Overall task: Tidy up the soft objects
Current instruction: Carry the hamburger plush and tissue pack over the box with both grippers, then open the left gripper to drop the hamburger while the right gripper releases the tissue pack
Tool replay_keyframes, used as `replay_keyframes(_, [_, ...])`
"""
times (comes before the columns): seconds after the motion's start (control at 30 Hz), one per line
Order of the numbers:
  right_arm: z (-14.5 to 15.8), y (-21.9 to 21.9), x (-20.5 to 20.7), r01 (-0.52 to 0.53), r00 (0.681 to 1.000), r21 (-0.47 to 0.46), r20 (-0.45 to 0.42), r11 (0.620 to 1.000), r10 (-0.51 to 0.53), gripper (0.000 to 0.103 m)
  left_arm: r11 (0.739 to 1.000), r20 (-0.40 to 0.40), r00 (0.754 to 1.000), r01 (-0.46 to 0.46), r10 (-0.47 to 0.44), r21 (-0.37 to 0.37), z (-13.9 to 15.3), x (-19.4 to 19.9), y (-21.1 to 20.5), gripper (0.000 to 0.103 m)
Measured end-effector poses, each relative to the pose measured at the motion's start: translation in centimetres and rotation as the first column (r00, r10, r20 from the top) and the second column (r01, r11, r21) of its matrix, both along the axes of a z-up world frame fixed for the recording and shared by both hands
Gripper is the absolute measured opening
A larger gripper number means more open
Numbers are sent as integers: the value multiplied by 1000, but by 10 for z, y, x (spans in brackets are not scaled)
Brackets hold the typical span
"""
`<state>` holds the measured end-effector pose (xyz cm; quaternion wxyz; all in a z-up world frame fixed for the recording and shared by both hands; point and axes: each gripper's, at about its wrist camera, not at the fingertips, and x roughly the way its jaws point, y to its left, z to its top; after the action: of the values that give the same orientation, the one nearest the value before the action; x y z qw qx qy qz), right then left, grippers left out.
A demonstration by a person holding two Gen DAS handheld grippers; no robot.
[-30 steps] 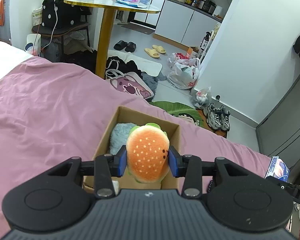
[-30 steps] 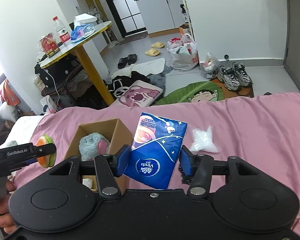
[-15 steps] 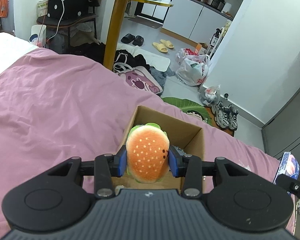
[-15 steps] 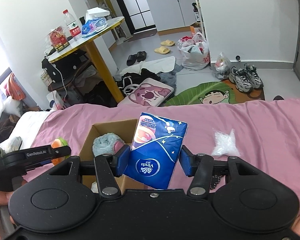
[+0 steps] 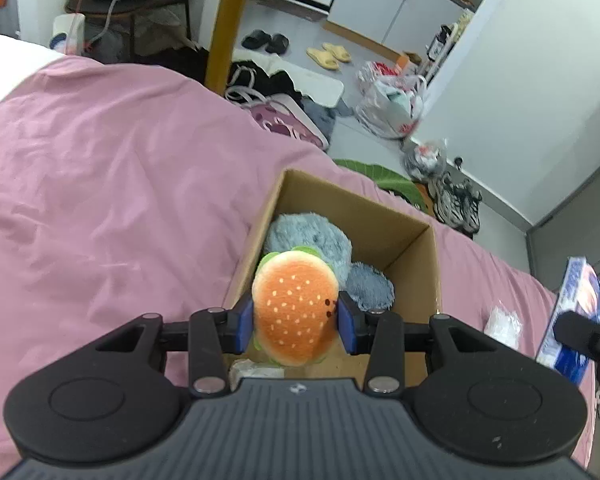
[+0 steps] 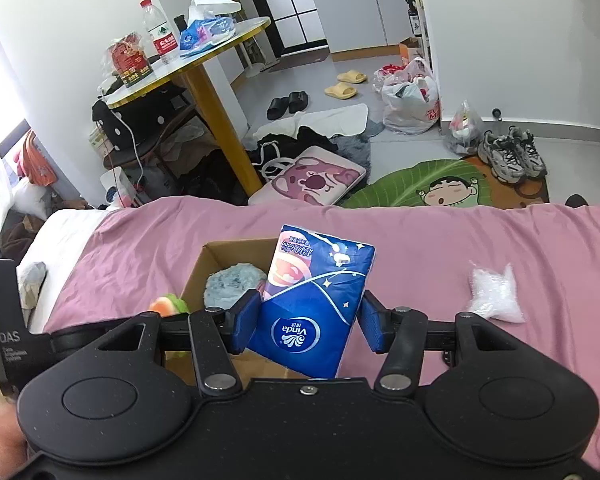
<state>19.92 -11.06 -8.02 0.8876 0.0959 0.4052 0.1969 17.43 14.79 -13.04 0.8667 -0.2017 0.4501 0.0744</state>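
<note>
Pink bedsheet (image 5: 100, 184) is the work surface, cluttered room floor behind it. Open cardboard box (image 5: 412, 236) sits on the sheet near the bed edge, a grey fluffy toy (image 5: 308, 240) already inside.

Change over the last second: left gripper (image 5: 296, 316) has moved from behind the box's near wall to over the opening, and the view now looks down into it. Its tongs are clamped on the burger plush (image 5: 296, 304), which hangs over the near-left part of the box, above the grey toy. Right gripper (image 6: 308, 320) has also closed in on the box; its tongs are clamped on the blue tissue pack (image 6: 312, 300), held upright and, in the right wrist view, in front of the box's right half.

Read: burger looks ready to release, my guess is opening the tongs drops it in. Tissue pack likely goes in after.

Around:
- white crinkly plastic bag (image 6: 496, 292) lies loose on the sheet to the right of the box, well apart from it. Probably another item to sort.
- something pale on the box floor by the near wall, can't identify.

In the way: grey toy fills much of the left side, so the burger lands on top of it. Both grippers crowd the same opening; one at a time avoids a clash.
</note>
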Motion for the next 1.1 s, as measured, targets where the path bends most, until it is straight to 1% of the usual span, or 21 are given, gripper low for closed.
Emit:
replay_keyframes(0.27, [-9, 22, 8, -26, 999, -7, -24, 1000, 26, 52, 1000, -59, 998, 9, -10, -15, -15, 10, 3, 42])
replay_keyframes(0.33, [-12, 27, 9, -34, 999, -5, -34, 999, 34, 52, 1000, -62, 998, 3, -5, -28, -16, 11, 6, 44])
replay_keyframes(0.43, [-17, 36, 12, -49, 997, -3, -54, 999, 49, 52, 999, -60, 998, 3, -6, -40, -17, 10, 7, 45])
replay_keyframes(0.6, [-20, 46, 14, -69, 995, -5, -69, 998, 69, 53, 996, -36, 999, -19, 16, -91, -15, 4, 15, 46])
replay_keyframes(0.7, [-22, 49, 15, -77, 994, -2, -82, 997, 76, 53, 995, -24, 999, -24, 22, -97, -12, 1, 15, 48])
replay_keyframes(0.87, [-24, 55, 13, -93, 991, 4, -96, 996, 93, 53, 994, 6, 999, -43, 43, -100, -6, -5, 18, 56])
replay_keyframes(0.9, [-25, 55, 12, -95, 991, 6, -99, 995, 96, 53, 994, 5, 998, -59, 60, -87, -4, -6, 18, 63])
replay_keyframes(0.93, [-26, 56, 11, -98, 990, 7, -102, 995, 98, 53, 994, 5, 997, -77, 78, -75, -3, -8, 19, 67])
replay_keyframes(1.03, [-28, 59, 9, -107, 988, 7, -112, 994, 107, 54, 990, 25, 993, -110, 113, -86, 2, -16, 24, 70])
replay_keyframes(1.1, [-29, 62, 8, -117, 986, 10, -118, 993, 118, 55, 990, 22, 993, -112, 114, -81, 5, -18, 24, 71])
